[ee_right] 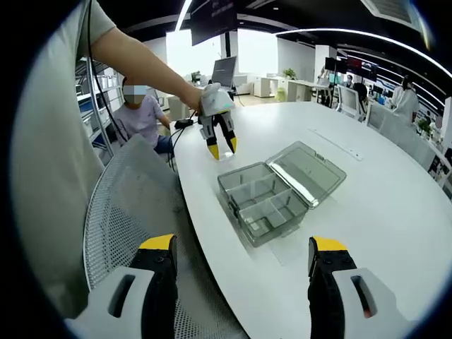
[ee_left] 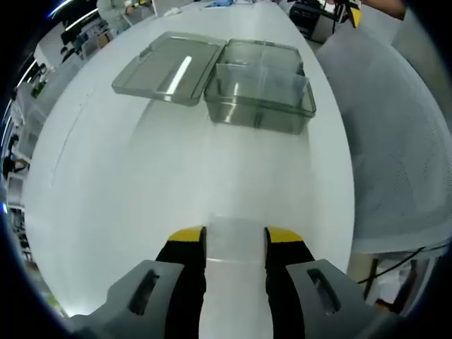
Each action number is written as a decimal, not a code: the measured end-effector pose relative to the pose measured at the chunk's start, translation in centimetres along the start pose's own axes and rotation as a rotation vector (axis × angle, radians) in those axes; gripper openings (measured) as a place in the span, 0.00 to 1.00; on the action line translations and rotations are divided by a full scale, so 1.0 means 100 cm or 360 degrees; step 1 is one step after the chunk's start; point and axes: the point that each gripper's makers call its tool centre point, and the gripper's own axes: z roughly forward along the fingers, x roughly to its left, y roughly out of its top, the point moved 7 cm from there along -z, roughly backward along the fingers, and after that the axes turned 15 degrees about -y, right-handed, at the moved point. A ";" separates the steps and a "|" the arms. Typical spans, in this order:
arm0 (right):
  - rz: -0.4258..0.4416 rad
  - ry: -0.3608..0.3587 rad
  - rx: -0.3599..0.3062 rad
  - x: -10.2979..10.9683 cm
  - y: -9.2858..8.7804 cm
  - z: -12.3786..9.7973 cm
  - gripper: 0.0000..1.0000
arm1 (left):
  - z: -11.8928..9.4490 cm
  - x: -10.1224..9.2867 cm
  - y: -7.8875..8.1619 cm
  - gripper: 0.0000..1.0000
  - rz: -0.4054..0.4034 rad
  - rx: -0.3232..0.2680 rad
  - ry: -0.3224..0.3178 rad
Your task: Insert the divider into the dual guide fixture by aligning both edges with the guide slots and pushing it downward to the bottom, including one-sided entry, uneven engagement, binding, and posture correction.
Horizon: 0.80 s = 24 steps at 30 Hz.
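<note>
A clear plastic box with guide slots in its walls stands on the white table, its hinged lid lying open beside it. My left gripper is shut on a thin translucent divider, held above the table well short of the box. From the right gripper view the same left gripper hangs from a person's hand beyond the box and its lid. My right gripper stands wide open near the table's edge with nothing between its fingers.
A grey mesh chair stands against the table's side, seen again under my right gripper as the chair. A seated person is behind it. Desks and monitors fill the office beyond.
</note>
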 end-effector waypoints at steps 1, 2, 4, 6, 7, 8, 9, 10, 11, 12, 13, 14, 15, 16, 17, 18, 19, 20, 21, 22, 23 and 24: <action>0.0002 0.0001 -0.0003 0.000 0.000 0.000 0.74 | -0.001 0.000 0.000 0.29 0.0001 0.0000 0.0002; 0.0000 0.0003 -0.0004 0.001 0.001 0.001 0.74 | -0.001 0.000 0.000 0.29 0.0001 -0.0002 0.0004; -0.0004 0.0006 -0.0007 0.002 0.002 0.001 0.74 | -0.002 -0.001 0.002 0.29 0.0004 -0.0007 0.0008; -0.0007 0.0010 -0.0011 0.003 0.002 0.002 0.74 | -0.003 -0.002 0.003 0.29 0.0011 -0.0010 0.0011; -0.0008 0.0010 -0.0012 0.003 0.003 0.002 0.73 | -0.003 -0.003 0.004 0.29 0.0011 -0.0012 0.0011; -0.0007 0.0014 -0.0012 0.003 0.003 0.002 0.73 | -0.003 -0.004 0.005 0.29 0.0014 -0.0017 0.0012; -0.0008 0.0014 -0.0013 0.003 0.004 0.002 0.73 | -0.003 -0.004 0.006 0.29 0.0016 -0.0019 0.0012; -0.0011 0.0015 -0.0014 0.003 0.004 0.002 0.73 | -0.003 -0.005 0.008 0.29 0.0023 -0.0021 0.0011; -0.0011 0.0015 -0.0016 0.003 0.004 0.002 0.73 | -0.003 -0.006 0.009 0.29 0.0027 -0.0023 0.0011; -0.0011 0.0017 -0.0018 0.003 0.005 0.003 0.73 | -0.004 -0.006 0.010 0.29 0.0032 -0.0026 0.0009; -0.0010 0.0017 -0.0021 0.003 0.006 0.003 0.73 | -0.004 -0.007 0.011 0.29 0.0036 -0.0029 0.0010; -0.0005 0.0018 -0.0024 0.004 0.007 0.004 0.73 | -0.004 -0.007 0.012 0.29 0.0035 -0.0033 0.0011; -0.0003 0.0020 -0.0024 0.004 0.007 0.004 0.73 | -0.004 -0.007 0.013 0.29 0.0035 -0.0038 0.0012; -0.0004 0.0021 -0.0025 0.004 0.008 0.005 0.73 | -0.005 -0.007 0.013 0.29 0.0036 -0.0043 0.0014; -0.0005 0.0023 -0.0026 0.005 0.009 0.005 0.73 | -0.005 -0.008 0.014 0.29 0.0038 -0.0046 0.0014; -0.0003 0.0025 -0.0026 0.004 0.009 0.006 0.73 | -0.005 -0.008 0.015 0.29 0.0044 -0.0047 0.0017; 0.0000 0.0028 -0.0029 0.004 0.009 0.006 0.73 | -0.006 -0.009 0.016 0.29 0.0045 -0.0050 0.0017; 0.0005 0.0031 -0.0031 0.005 0.010 0.007 0.72 | -0.006 -0.010 0.017 0.29 0.0049 -0.0054 0.0017; 0.0006 0.0032 -0.0031 0.005 0.011 0.008 0.72 | -0.006 -0.010 0.018 0.29 0.0052 -0.0056 0.0018; 0.0009 0.0034 -0.0030 0.005 0.011 0.009 0.72 | -0.007 -0.010 0.019 0.29 0.0052 -0.0061 0.0020; 0.0016 0.0038 -0.0032 0.005 0.012 0.010 0.72 | -0.007 -0.011 0.020 0.29 0.0055 -0.0063 0.0020; 0.0021 0.0040 -0.0033 0.006 0.012 0.010 0.72 | -0.008 -0.012 0.021 0.29 0.0060 -0.0065 0.0020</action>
